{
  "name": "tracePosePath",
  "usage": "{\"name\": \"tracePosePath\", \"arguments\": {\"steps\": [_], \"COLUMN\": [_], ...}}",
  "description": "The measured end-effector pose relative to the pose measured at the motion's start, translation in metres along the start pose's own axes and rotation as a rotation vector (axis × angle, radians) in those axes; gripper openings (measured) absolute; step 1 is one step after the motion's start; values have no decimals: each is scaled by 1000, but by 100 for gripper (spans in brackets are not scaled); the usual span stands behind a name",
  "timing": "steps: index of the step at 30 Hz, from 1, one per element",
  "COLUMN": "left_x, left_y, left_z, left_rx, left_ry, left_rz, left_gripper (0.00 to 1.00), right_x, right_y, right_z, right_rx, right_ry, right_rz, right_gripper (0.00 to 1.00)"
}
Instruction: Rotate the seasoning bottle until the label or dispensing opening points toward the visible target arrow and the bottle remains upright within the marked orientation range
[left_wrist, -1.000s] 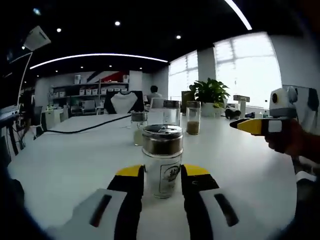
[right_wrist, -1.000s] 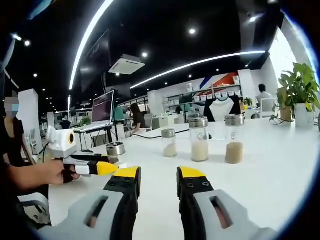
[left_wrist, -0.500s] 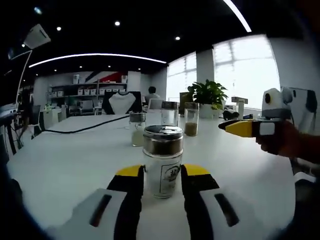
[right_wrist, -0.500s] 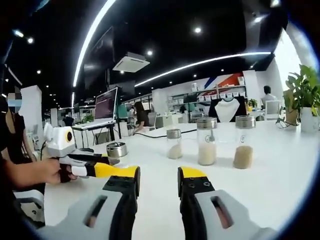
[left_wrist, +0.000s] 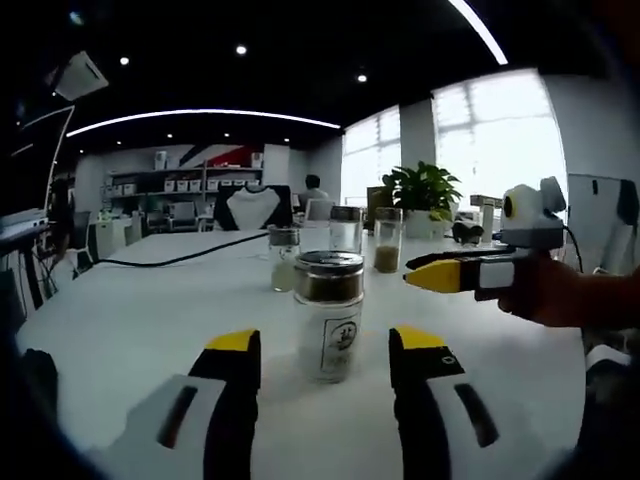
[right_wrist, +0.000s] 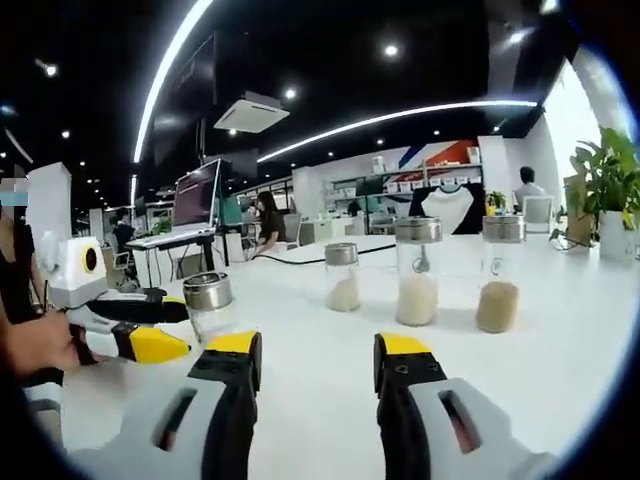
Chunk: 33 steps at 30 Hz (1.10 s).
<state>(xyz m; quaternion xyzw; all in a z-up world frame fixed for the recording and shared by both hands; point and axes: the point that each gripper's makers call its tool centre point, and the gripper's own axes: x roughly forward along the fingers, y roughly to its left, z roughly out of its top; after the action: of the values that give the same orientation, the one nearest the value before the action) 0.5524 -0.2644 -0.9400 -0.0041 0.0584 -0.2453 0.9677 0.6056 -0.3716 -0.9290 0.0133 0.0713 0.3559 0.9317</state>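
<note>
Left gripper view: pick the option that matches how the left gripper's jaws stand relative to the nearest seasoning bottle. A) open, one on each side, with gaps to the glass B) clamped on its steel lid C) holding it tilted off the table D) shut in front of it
A: the left gripper has its yellow-tipped jaws spread, and white table shows between each jaw and the seasoning bottle, which stands upright on the table.
</note>
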Motion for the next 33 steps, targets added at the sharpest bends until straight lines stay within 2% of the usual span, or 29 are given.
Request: {"name": "tracePosePath", "arguments": {"steps": [3, 6, 10, 11, 13, 16, 19, 24, 29, 33], "left_x": [-1, -1, -3, -3, -3, -5, -4, -6, -10, -12], "left_y": [-10, -22, -34, -34, -35, -37, -39, -40, -40, -39], "left_z": [-2, -3, 1, 1, 1, 2, -1, 0, 3, 0], "left_rx": [18, 93, 117, 118, 107, 91, 77, 74, 55, 88], "left_ry": [0, 1, -16, -21, -18, -34, -10, -4, -10, 2], "left_rz": [-15, -29, -36, -32, -26, -25, -34, -59, -73, -62], "left_gripper": [58, 67, 74, 78, 85, 89, 99, 100, 100, 100], "right_x": [8, 23, 40, 43, 51, 64, 77, 99, 121, 135], "right_y": [1, -1, -9, -10, -10, -9, -9, -13, -19, -22], "right_z": [3, -3, -5, -4, -2, 1, 1, 5, 12, 18], "right_rx": [15, 17, 40, 36, 22, -39, -102, -170, -152, -156], "right_ry": [-9, 12, 22, 20, 27, 18, 18, 14, 12, 5], "right_rz": [31, 55, 61, 63, 70, 87, 93, 88, 62, 28], "right_gripper": [44, 44, 45, 46, 46, 46, 48, 48, 48, 48]}}
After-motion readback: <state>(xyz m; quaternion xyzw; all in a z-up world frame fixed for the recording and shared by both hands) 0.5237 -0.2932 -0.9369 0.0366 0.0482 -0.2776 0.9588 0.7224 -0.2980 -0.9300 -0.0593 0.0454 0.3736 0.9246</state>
